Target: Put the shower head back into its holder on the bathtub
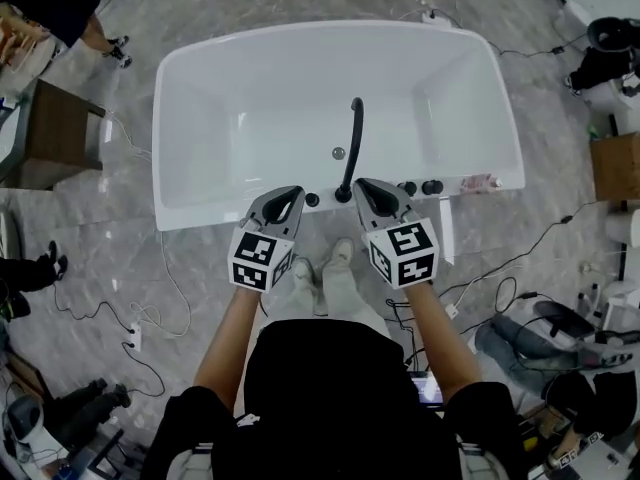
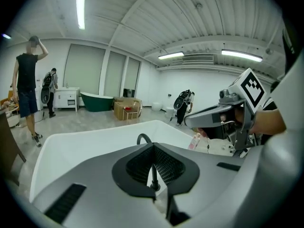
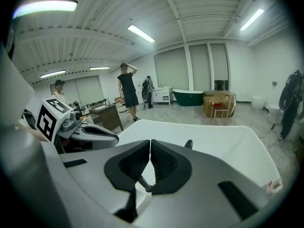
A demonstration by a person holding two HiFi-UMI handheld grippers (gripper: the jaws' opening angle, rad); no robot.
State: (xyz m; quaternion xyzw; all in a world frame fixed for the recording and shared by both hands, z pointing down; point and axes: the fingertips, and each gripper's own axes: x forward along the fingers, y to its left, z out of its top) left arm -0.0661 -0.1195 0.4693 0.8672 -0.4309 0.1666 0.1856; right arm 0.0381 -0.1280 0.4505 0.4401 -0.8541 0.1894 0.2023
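Observation:
The white bathtub (image 1: 200,213) lies below me in the head view. From the middle of its near rim a long black fitting (image 1: 353,143) rises and arches over the basin; whether it is the shower head or a spout I cannot tell. Black knobs (image 1: 432,186) sit to its right on the rim. My left gripper (image 1: 290,196) hangs above the rim just left of the fitting's base, jaws shut and empty (image 2: 153,148). On the other side of the base is my right gripper (image 1: 368,190), likewise shut with nothing held (image 3: 150,144).
A pink bottle (image 1: 481,182) lies on the tub's rim at the right. Cables (image 1: 500,268) trail over the marble floor, and bags and gear lie at the right. A wooden table (image 1: 55,133) stands left of the tub. A person (image 2: 27,84) stands beyond the tub.

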